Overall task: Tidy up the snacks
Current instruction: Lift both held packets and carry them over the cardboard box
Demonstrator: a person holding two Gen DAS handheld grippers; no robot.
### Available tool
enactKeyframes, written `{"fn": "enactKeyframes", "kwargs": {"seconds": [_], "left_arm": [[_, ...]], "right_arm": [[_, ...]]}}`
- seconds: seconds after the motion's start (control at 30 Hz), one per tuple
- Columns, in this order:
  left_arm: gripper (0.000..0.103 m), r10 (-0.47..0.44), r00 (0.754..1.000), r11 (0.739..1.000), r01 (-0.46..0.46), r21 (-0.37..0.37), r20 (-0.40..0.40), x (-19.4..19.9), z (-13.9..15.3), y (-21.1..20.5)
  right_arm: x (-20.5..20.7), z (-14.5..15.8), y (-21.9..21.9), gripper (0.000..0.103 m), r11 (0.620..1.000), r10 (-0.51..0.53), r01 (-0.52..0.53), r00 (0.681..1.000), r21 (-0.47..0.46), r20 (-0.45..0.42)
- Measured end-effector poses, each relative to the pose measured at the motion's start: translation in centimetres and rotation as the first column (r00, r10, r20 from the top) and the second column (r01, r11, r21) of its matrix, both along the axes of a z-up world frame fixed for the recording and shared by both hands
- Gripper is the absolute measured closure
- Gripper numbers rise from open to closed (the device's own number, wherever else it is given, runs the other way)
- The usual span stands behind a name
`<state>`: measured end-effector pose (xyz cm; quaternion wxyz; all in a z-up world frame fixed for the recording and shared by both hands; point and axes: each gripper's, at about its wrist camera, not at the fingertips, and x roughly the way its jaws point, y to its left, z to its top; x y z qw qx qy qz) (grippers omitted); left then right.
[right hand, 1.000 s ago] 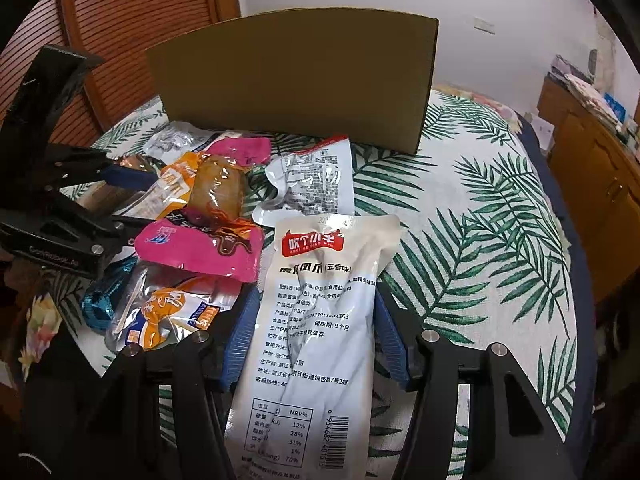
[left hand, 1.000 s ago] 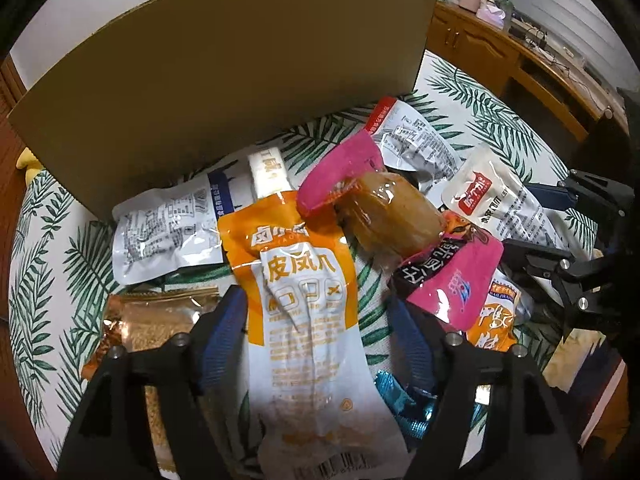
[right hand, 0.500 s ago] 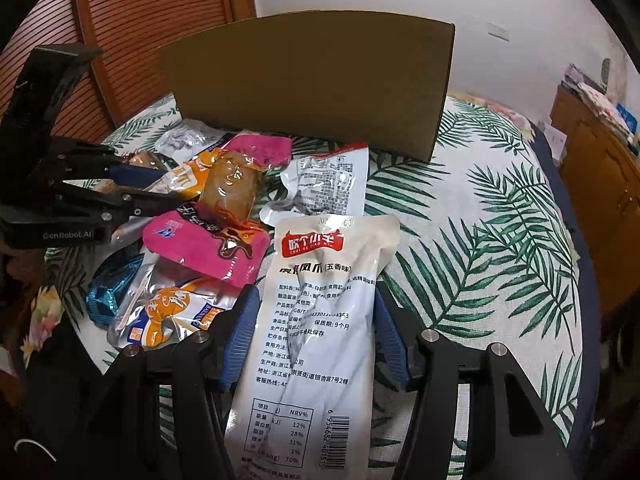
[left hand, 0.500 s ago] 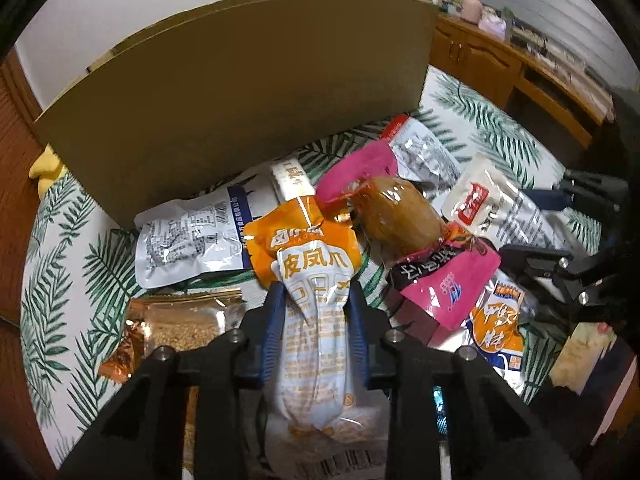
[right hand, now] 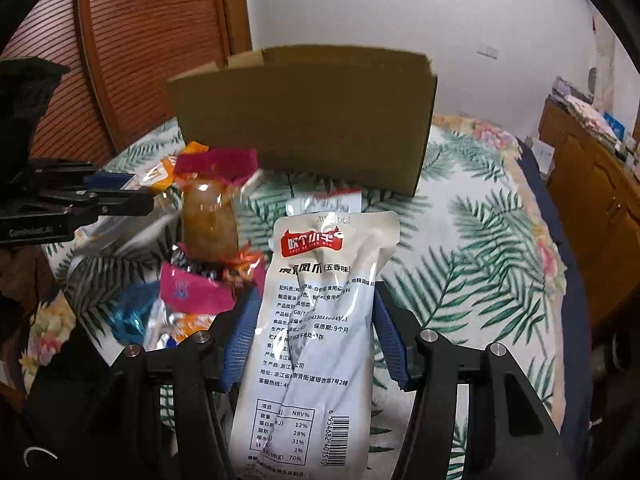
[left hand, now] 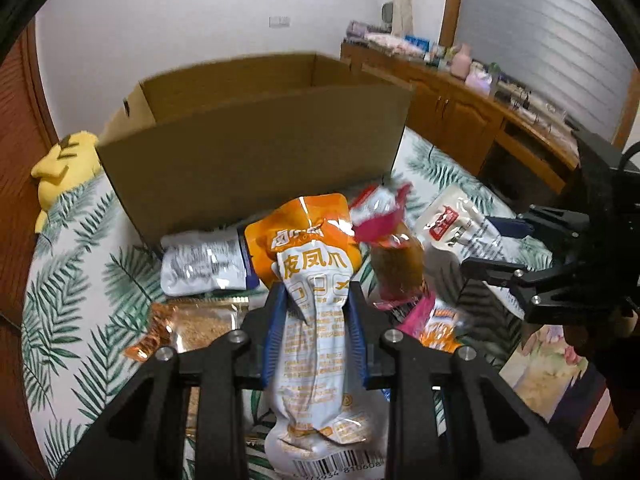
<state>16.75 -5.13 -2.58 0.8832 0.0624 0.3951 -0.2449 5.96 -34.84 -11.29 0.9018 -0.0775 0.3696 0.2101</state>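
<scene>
Two packets are in hand: our left gripper [left hand: 316,300] pinches the orange chicken-feet pouch [left hand: 316,280] and our right gripper [right hand: 316,320] clasps the white chicken-feet pouch [right hand: 320,320], both lengthwise along the fingers, pointing at the cardboard box [left hand: 256,152] straight ahead on the palm-print tablecloth [right hand: 480,240].

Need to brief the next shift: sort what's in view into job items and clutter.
Job: orange snack pack in left gripper; white snack pack between right gripper fingers; cardboard box; pink snack pack.
Clutter: yellow plush toy; wooden cabinet.
</scene>
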Motion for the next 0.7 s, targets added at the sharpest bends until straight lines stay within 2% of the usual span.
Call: {"fn": "enactKeyframes", "kwargs": {"seconds": [0.37,0.7], "left_arm": [[0.076,0.044,0.995,0.997,-0.039,-0.06,0.09,1.1,3.2,1.2],[0.075,0.047,0.982,0.995,-0.03,-0.093,0.184,5.2,8.4,2.0]], "right_arm": [[1.1,3.5,0.9,0.046,1.0,-0.014,0.014,0.997,0.002,0.079],[5.1,9.6,2.5,0.046,1.0,0.013,-0.017,0.982,0.02,0.189]]}}
